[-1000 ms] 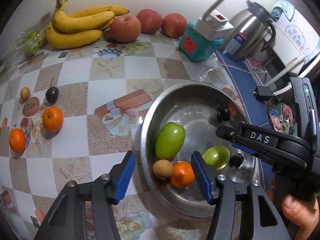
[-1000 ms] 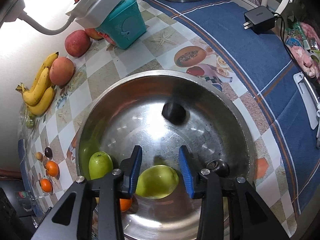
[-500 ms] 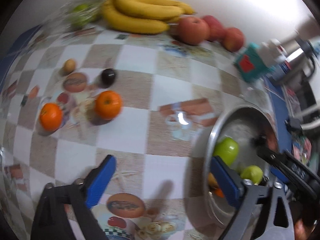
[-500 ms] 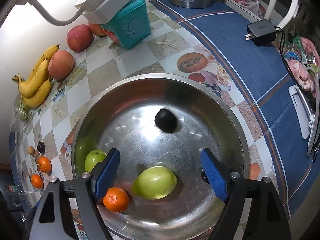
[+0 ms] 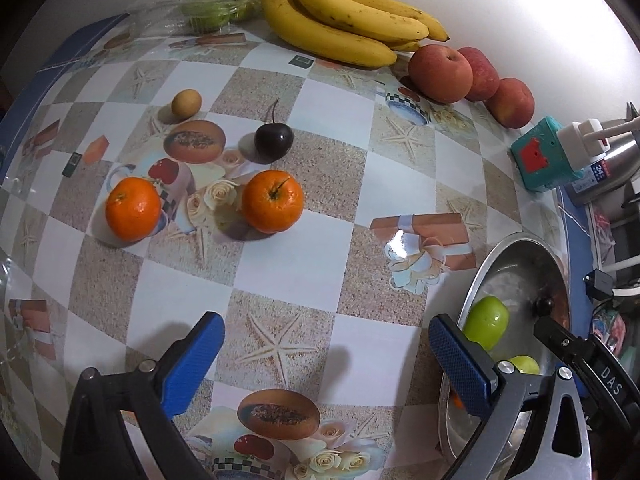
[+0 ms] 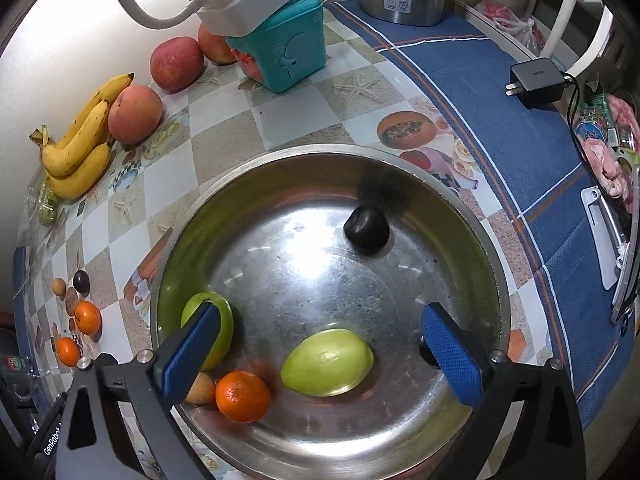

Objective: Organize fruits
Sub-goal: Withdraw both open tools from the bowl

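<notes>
1. The steel bowl (image 6: 460, 208) runs off the bottom edge, holding a pale green fruit (image 6: 327, 362) between the right gripper (image 6: 326, 346)'s jaws, which have just been opening.
2. The left gripper (image 5: 326, 350) is spread wide over bare tablecloth (image 5: 300, 256).
3. A brownish fruit (image 6: 202, 389), perhaps a kiwi, is half hidden.

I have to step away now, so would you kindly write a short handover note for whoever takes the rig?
Left gripper: open, empty, over the tablecloth beside the bowl.
Right gripper: jaws just opened, nothing gripped, above the steel bowl.
In the bowl: green mango, green apple, one orange, a small brown fruit, a dark fruit.
Still on the table: two oranges, a cherry, a small tan fruit.
Bananas and apples sit by the wall.
</notes>
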`<action>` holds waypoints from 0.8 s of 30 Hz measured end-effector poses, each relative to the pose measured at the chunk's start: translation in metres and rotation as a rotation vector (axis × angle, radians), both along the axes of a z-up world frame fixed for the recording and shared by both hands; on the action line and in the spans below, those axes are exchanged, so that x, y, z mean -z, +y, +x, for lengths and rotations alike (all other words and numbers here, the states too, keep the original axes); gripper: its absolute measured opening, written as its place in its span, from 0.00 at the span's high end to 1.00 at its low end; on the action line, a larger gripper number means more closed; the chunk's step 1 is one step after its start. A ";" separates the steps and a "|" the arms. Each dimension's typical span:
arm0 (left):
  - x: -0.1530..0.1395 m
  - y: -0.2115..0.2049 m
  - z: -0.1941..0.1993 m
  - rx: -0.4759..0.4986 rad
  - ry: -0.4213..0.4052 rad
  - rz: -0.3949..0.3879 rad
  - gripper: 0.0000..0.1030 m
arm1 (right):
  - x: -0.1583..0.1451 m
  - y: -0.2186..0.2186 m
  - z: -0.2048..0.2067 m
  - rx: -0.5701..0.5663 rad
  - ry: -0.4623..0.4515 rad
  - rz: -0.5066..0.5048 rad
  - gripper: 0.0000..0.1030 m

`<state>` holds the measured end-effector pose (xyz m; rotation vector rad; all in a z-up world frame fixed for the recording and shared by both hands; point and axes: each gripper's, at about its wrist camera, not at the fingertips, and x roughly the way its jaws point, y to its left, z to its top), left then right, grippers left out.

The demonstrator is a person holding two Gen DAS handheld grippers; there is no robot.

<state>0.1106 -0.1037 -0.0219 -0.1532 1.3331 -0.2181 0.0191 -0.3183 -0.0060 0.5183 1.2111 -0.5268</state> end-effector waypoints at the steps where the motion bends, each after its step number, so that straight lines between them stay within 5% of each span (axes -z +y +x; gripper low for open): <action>1: 0.000 0.001 -0.001 0.001 0.001 0.001 0.00 | 0.000 0.000 0.000 0.000 0.002 -0.003 0.03; 24: -0.016 0.019 0.005 -0.009 0.006 -0.104 0.00 | -0.009 0.028 0.011 -0.102 -0.002 -0.018 0.03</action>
